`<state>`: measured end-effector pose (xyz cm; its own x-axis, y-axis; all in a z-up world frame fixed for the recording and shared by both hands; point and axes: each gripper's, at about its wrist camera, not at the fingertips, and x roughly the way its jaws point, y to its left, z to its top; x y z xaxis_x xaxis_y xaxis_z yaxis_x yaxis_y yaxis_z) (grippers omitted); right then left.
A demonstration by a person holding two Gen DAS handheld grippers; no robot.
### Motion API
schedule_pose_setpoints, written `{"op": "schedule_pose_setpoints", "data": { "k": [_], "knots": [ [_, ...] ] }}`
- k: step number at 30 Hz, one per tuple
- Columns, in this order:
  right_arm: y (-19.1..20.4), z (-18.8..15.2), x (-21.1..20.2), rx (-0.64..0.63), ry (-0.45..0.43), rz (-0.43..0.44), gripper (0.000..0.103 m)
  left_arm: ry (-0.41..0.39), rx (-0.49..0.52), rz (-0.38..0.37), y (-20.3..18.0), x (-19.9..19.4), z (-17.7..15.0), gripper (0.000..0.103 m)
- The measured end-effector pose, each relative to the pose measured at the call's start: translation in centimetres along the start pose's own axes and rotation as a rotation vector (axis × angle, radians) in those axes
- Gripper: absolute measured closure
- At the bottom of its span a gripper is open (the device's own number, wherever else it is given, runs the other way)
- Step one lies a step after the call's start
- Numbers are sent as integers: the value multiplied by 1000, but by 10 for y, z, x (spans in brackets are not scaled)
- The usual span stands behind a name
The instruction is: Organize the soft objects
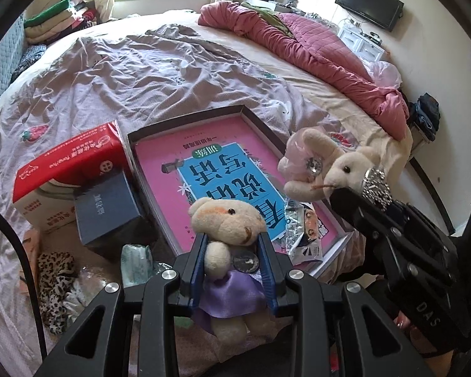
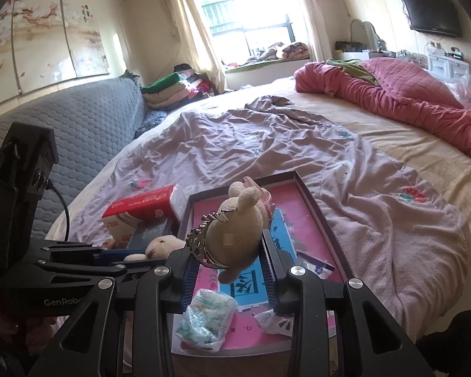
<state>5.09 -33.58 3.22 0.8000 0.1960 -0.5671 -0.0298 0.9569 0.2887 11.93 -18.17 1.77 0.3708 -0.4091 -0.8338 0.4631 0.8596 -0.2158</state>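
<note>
A beige teddy bear in a purple satin dress sits upright between the blue pads of my left gripper, which is shut on its body. My right gripper is shut on a cream bunny plush that wears a silver tiara and a pink dress. Both toys hang over a dark-rimmed tray that holds a pink and blue book. In the left wrist view the bunny and right gripper are to the right. In the right wrist view the left gripper and bear's head are to the left.
A red tissue pack and a dark blue box lie left of the tray. A leopard-print cloth and plastic packets lie near the bed's front. A rumpled mauve sheet covers the bed; a pink quilt lies far right.
</note>
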Motion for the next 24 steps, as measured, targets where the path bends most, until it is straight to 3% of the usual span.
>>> {"op": "schedule_pose_setpoints", "data": {
  "k": [24],
  "knots": [
    [-12,-21,27,49,69,40,66,66,-17,50,4,48,4,71]
  ]
}}
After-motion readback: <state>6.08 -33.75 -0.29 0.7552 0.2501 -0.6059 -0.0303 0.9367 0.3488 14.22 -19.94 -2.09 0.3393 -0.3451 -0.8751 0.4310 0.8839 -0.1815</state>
